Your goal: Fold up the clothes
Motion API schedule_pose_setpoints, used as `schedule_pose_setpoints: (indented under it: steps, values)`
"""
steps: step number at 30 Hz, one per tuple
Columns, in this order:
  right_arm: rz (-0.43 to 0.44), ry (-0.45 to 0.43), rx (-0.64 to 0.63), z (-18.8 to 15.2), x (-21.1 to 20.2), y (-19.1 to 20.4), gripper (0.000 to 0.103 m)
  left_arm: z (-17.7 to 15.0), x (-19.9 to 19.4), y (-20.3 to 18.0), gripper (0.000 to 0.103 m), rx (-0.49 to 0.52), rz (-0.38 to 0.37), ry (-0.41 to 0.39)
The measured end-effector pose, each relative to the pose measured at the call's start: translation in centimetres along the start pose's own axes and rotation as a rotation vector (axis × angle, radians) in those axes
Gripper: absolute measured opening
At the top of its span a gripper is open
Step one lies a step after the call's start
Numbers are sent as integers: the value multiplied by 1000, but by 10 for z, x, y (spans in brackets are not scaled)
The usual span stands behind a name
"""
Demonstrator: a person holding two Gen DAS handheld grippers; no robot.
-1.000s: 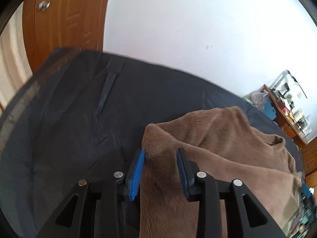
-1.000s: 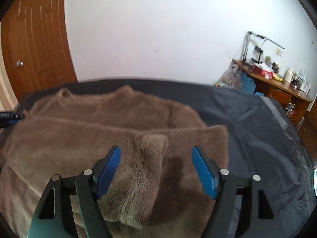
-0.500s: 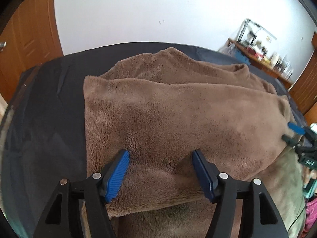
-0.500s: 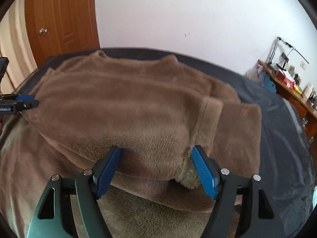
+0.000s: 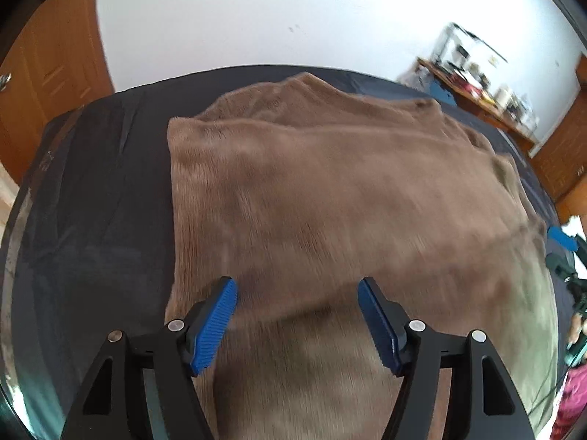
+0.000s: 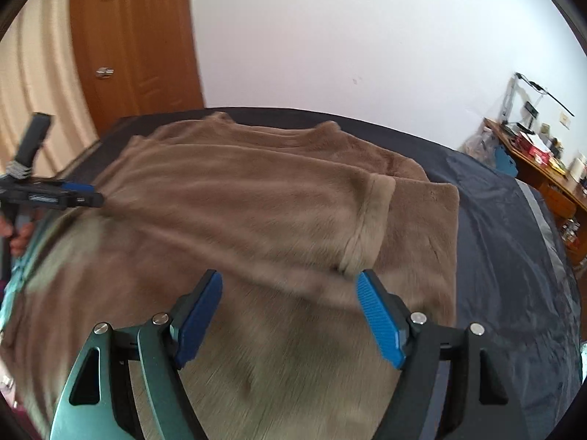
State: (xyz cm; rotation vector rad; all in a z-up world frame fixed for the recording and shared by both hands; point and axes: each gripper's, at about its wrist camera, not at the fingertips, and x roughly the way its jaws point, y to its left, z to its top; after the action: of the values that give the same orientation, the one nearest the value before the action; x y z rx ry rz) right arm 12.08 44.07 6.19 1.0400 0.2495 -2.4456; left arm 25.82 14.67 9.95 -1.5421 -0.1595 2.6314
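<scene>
Dark bed cover (image 5: 91, 220), white wall behind. Brown fleece sweater (image 5: 330, 201) at centre, one layer now folded over itself. Left gripper (image 5: 297, 315) and right gripper (image 6: 290, 315): fingers wide, empty since releasing a second ago. Fold laid; next fold pending.

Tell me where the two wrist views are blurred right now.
Left wrist: the fuzzy brown sweater smears with motion, worst toward the right edge. Right wrist: the sweater's near fold and the left gripper at far left streak; the sleeve cuff and dark bedsheet stay fairly crisp.
</scene>
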Motion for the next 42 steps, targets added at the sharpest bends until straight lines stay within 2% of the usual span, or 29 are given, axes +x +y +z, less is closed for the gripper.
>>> schedule_pose_setpoints:
  steps: [3,8,14,16,22,29,37,42]
  values:
    - [36,-11,-38,-22,-31,21,80,-25,-13,-21,72,63,13,-1]
    - [98,11,-78,-62,-62,51,82,-72,-24,-55,72,130,89,-36]
    - [82,83,-134,-108,-68,89,82,-112,-22,-76,72,122,72,-36]
    - [79,104,-133,-120,-66,95,82,-119,-22,-81,72,127,91,-52]
    - [61,137,-63,-146,-57,91,84,-128,-26,-86,73,118,128,-83]
    - [34,113,-63,-151,-60,95,88,-130,-25,-81,79,82,125,-92]
    - [0,100,-37,-153,-64,96,90,-131,-25,-79,80,69,119,-95]
    - [-51,45,-14,-156,-81,93,90,-133,-27,-80,80,69,119,-94]
